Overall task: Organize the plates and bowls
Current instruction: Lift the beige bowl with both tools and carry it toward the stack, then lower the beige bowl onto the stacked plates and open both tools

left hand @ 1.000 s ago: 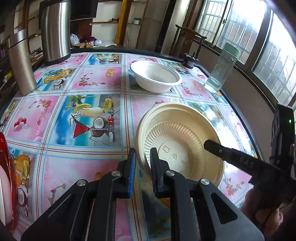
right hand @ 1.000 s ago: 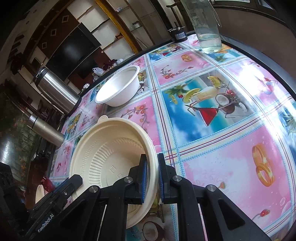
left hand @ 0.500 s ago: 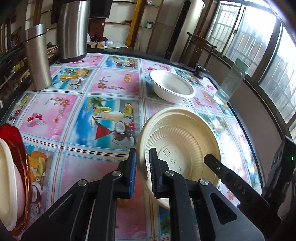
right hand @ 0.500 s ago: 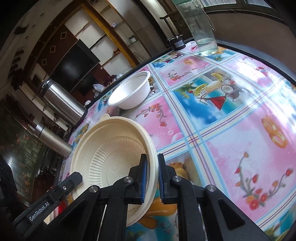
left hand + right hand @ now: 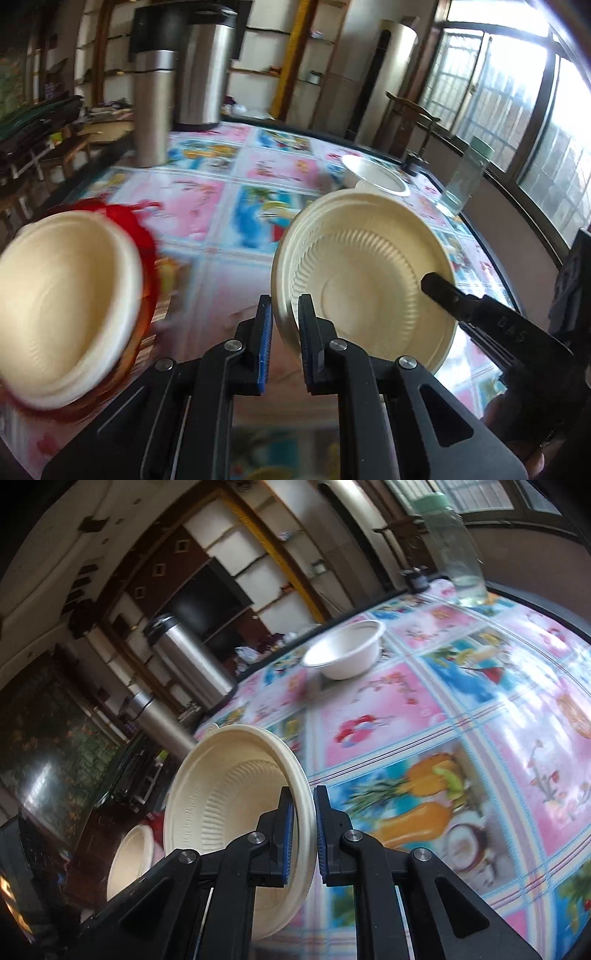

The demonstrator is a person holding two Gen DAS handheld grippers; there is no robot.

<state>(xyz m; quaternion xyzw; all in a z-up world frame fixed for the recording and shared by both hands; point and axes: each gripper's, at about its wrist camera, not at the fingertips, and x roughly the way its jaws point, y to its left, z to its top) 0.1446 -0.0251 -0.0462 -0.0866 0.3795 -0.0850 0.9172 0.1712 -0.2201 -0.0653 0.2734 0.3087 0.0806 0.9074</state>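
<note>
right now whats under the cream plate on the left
A red plate sits under the cream plate; only its red rim shows. The rest of it, and anything between them, is covered.

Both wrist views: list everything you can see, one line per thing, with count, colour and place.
Held plate: one, cream, lifted and tilted over the table, rim between both grippers.
Stacked plates: count unclear, cream, on the red dish at the table's left edge.
Red dish: one, red, under that stack.
White bowl: one, white, far side of the table.
Steel flasks: two, silver, far left of the table.
Clear bottle: one, clear with green cap, far right by the window.
Tablecloth: one, pink and blue fruit print, covers the table.
Left gripper: black, blue-padded fingers on the plate's left rim.
Right gripper: black, clamps the opposite rim.
</note>
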